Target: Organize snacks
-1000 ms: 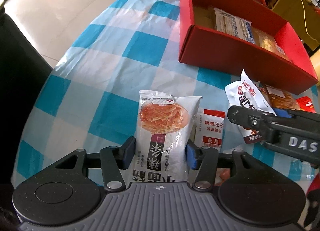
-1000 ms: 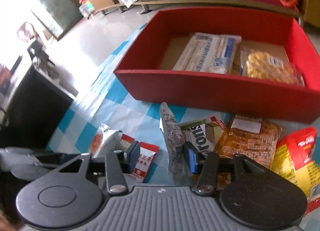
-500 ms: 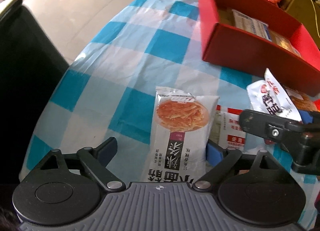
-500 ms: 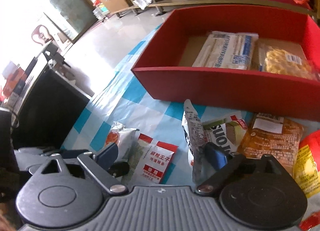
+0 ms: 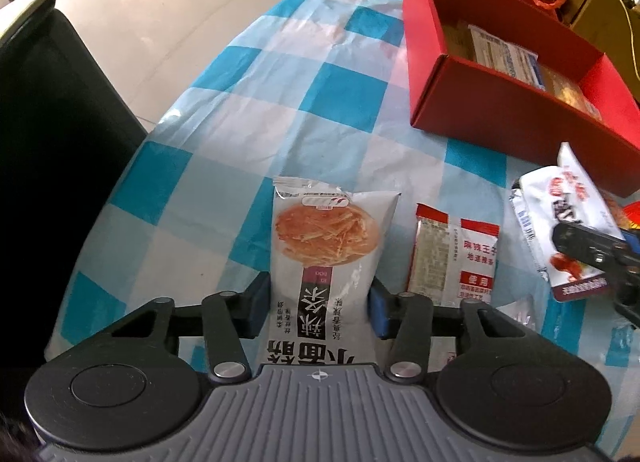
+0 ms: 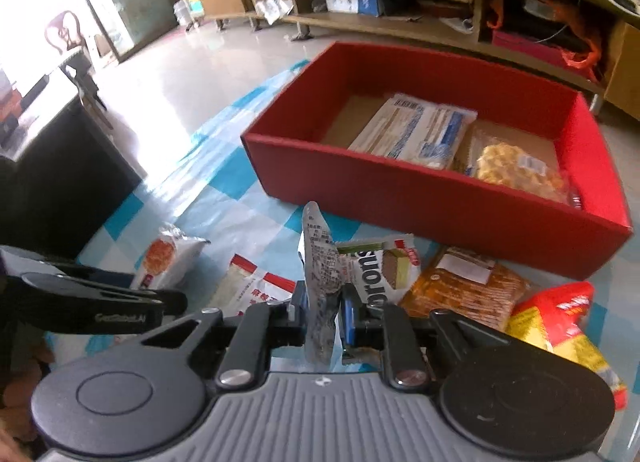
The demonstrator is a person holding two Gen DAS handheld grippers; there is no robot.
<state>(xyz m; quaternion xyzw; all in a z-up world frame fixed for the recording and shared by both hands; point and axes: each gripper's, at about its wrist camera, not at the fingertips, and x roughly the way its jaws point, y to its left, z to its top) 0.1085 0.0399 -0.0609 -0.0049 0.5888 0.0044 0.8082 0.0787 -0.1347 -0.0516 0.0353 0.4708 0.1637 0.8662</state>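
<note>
The right gripper [image 6: 324, 312], clamped on a packet [image 6: 318, 282] held edge-up, faces the red box [image 6: 420, 198] directly ahead; the left gripper [image 5: 320, 304] is closing on a noodle bag [image 5: 326, 258].

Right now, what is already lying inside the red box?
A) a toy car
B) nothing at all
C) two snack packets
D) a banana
C: the right wrist view shows a white-and-blue packet and a clear packet of yellow snacks side by side in the red box.

Black claw [image 5: 318, 304], blue pads [image 5: 378, 312]
</note>
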